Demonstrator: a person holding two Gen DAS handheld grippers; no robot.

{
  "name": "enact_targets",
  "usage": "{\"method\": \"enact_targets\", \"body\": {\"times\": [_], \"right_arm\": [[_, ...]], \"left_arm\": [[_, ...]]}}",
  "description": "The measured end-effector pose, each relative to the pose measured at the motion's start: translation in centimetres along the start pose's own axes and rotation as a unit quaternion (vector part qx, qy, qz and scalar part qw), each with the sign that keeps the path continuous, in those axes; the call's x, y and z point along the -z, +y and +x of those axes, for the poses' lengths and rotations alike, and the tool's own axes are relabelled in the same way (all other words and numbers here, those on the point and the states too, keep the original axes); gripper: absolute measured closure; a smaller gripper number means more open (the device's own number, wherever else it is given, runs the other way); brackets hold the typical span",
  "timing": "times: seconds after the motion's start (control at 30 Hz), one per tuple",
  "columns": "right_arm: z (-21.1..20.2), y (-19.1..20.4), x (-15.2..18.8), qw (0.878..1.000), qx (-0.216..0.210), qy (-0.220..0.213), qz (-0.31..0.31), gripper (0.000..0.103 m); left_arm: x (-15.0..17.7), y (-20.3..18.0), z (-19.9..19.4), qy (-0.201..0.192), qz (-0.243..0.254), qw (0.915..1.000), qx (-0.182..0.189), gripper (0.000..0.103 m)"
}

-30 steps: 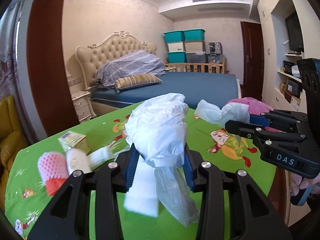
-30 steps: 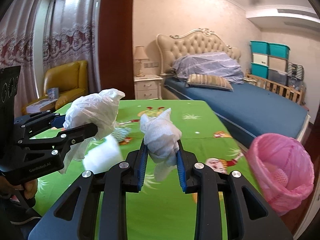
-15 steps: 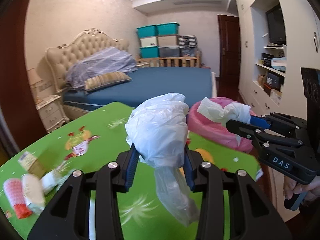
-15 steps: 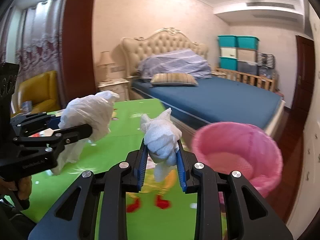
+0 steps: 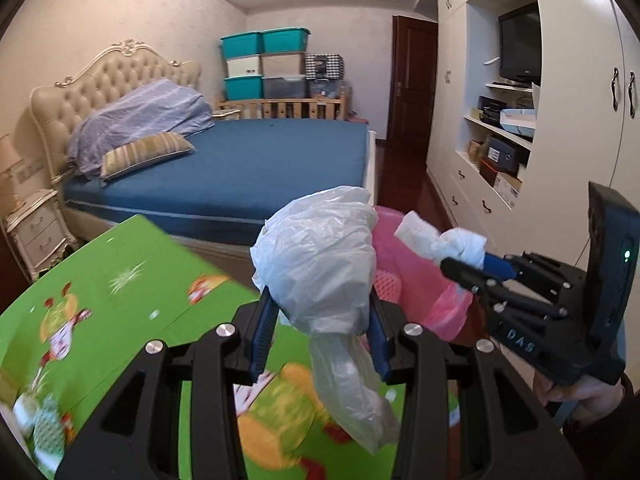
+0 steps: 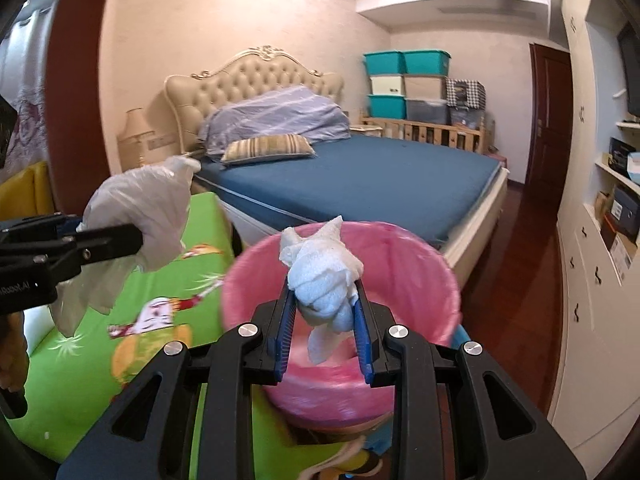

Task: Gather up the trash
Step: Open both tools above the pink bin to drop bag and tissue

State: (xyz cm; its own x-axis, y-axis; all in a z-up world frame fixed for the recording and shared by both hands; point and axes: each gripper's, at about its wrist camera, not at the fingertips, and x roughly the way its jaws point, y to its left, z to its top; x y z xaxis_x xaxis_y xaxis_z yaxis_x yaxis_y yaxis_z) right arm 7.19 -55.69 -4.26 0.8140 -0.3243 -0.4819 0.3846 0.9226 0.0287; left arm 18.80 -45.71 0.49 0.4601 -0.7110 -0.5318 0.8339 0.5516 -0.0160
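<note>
My left gripper (image 5: 320,316) is shut on a crumpled clear plastic bag (image 5: 316,256), held above the green table's right end; it also shows in the right wrist view (image 6: 140,208). My right gripper (image 6: 324,296) is shut on a wad of white tissue (image 6: 322,270), held over the open mouth of the pink-lined trash bin (image 6: 420,256). In the left wrist view the tissue (image 5: 444,242) and right gripper (image 5: 464,264) sit over the bin (image 5: 404,280), just right of the bag.
The green cartoon tablecloth (image 5: 100,280) covers the table; some items lie blurred at its far left edge (image 5: 40,428). A blue bed (image 5: 240,168) stands behind. White cabinets and shelves (image 5: 520,140) line the right wall.
Both grippers swung right, from over the table toward the pink bin, each keeping its load. The tissue is now over the bin's mouth; the table items slid out of view left.
</note>
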Motion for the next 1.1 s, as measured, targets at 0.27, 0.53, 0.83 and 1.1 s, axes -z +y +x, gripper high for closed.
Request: {"method": "enact_targets", "body": {"times": [0.27,0.53,0.83,1.1], "right_arm": [[2.5,-3.6,-0.6,1.000,0.010,0.017,0.009,0.076],[4.9,-5.1,-1.5,0.999,-0.004,0.029,0.018,0.074],[3.7,-6.4,-2.1,0.999,-0.014,0.002,0.031,0.041],[0.6,-5.4,-2.4,1.000,-0.012,-0.014,0.024,0.041]], "left_arm": [[-2.4,-2.0,7.3,0.036,0.009,0.9993,0.010,0.062],[-4.2,-1.8,12.2,0.056,-0.008,0.9974,0.045,0.061],[-4.9,1.1,11.2,0.024,-0.037,0.9989,-0.019,0.022],[-2.4,4.4,5.9,0.007,-0.011,0.9961,-0.087,0.005]]}}
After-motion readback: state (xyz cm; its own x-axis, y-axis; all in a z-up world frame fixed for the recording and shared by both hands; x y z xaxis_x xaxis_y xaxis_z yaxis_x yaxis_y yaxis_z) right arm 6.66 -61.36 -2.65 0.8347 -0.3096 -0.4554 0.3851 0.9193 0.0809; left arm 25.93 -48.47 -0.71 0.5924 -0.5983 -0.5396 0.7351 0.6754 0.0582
